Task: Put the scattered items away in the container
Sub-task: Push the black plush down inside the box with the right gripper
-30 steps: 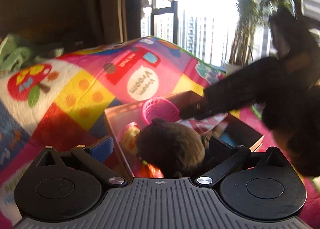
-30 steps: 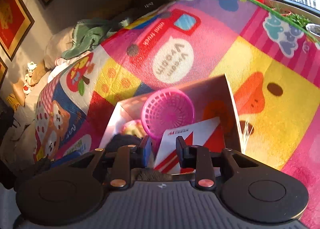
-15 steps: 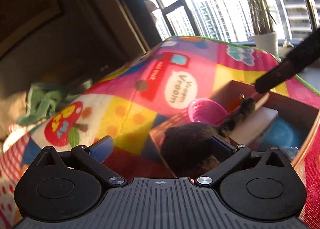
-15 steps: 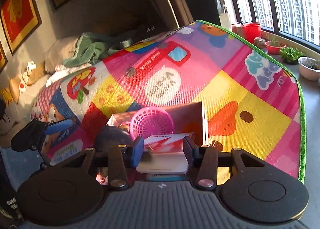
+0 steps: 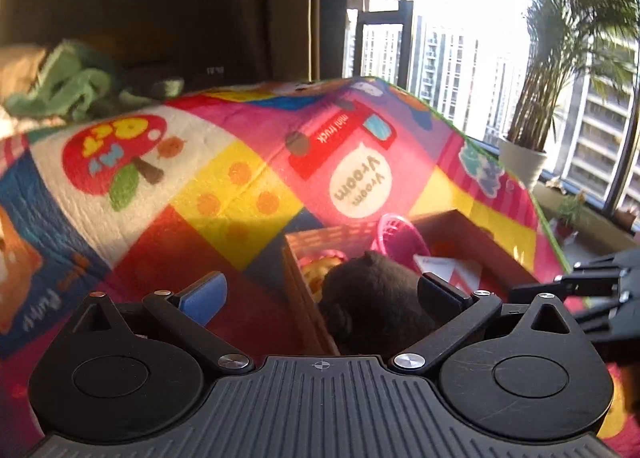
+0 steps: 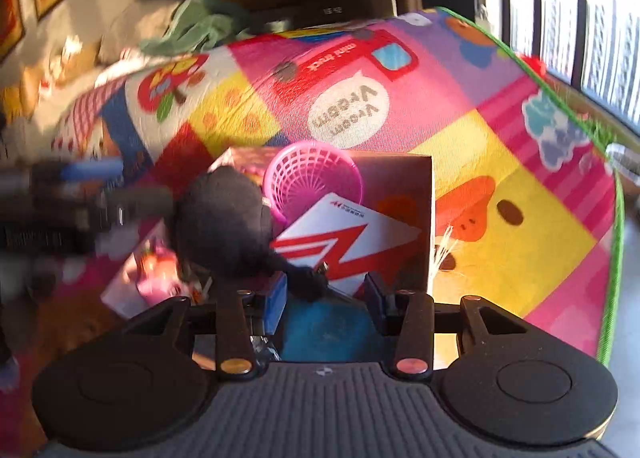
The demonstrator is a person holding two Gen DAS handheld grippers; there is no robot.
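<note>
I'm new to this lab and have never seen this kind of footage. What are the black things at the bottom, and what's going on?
Each picture comes from a camera mounted on a hand-held two-finger gripper; a person carries one in each hand. The black shapes at the bottom are the gripper bodies. The left gripper is open and holds nothing. The right gripper is also open and empty. Both look at a cardboard box on a colourful play mat. Inside the box are a dark plush toy, a pink basket and a white and red package. Other items in the box are too unclear to name.
</note>
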